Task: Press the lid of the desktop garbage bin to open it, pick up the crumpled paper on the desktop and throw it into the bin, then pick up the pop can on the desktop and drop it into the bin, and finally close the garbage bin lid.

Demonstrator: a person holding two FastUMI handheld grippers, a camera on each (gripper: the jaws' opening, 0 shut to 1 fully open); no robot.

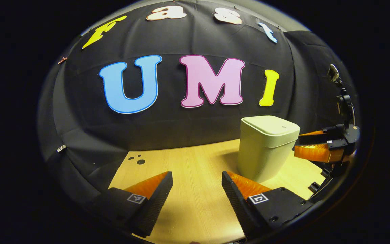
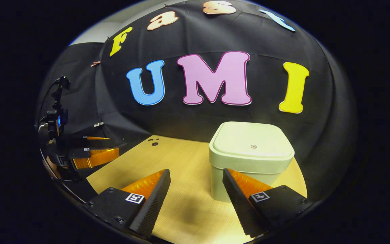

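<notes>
- Left gripper view: the left gripper (image 1: pixel 197 179) hangs over the wooden table (image 1: pixel 195 203), jaws spread wide, holding nothing. The garbage bin (image 1: pixel 265 149) stands ahead to the right, lid (image 1: pixel 271 123) down. The right gripper (image 1: pixel 320 149) sits beyond it; its spread is hard to judge there.
- Right gripper view: the right gripper (image 2: pixel 196 178) gapes wide and empty, the bin (image 2: pixel 251 152) just ahead, lid (image 2: pixel 252 140) closed.

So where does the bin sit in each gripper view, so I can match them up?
Left gripper view: the bin stands right of centre, lid shut, beyond that tool's right finger.
Right gripper view: the bin stands right of centre and nearer, its lid seen from above, behind that tool's right finger.
Shared landmark: the dark holes near the table's far left edge.
</notes>
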